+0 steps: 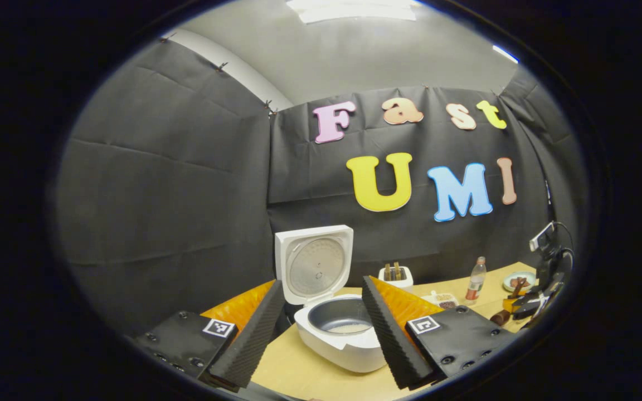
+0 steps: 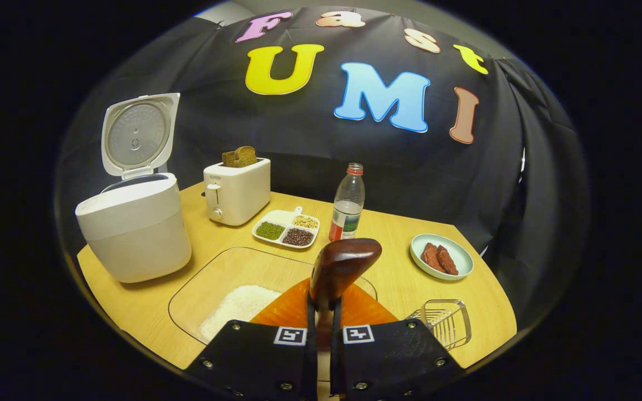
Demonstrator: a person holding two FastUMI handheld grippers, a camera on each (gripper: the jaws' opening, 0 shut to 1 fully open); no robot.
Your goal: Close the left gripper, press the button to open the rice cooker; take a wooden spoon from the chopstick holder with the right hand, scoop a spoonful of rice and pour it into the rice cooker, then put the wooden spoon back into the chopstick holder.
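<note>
The white rice cooker [image 1: 349, 348] stands with its lid [image 1: 314, 264] raised; a thin layer of rice lies in its grey inner pot [image 1: 340, 317]. My left gripper [image 1: 322, 287] is open just in front of it, the cooker showing between the spread fingers [image 1: 248, 340]. My right gripper [image 2: 324, 312] is shut on the handle of a dark wooden spoon [image 2: 346, 264], whose bowl points up and forward. It hovers over a glass dish [image 2: 209, 278] holding a heap of white rice [image 2: 237, 305]. The cooker [image 2: 131, 228] stands left of the dish. A wire chopstick holder [image 2: 444, 320] sits at the right.
On the wooden table [image 2: 399, 278] stand a white toaster [image 2: 236, 189] with bread, a divided tray of beans [image 2: 286, 228], a bottle [image 2: 348, 203] and a plate with meat [image 2: 441, 256]. The table's front edge is near. The other gripper [image 1: 538, 301] shows far right.
</note>
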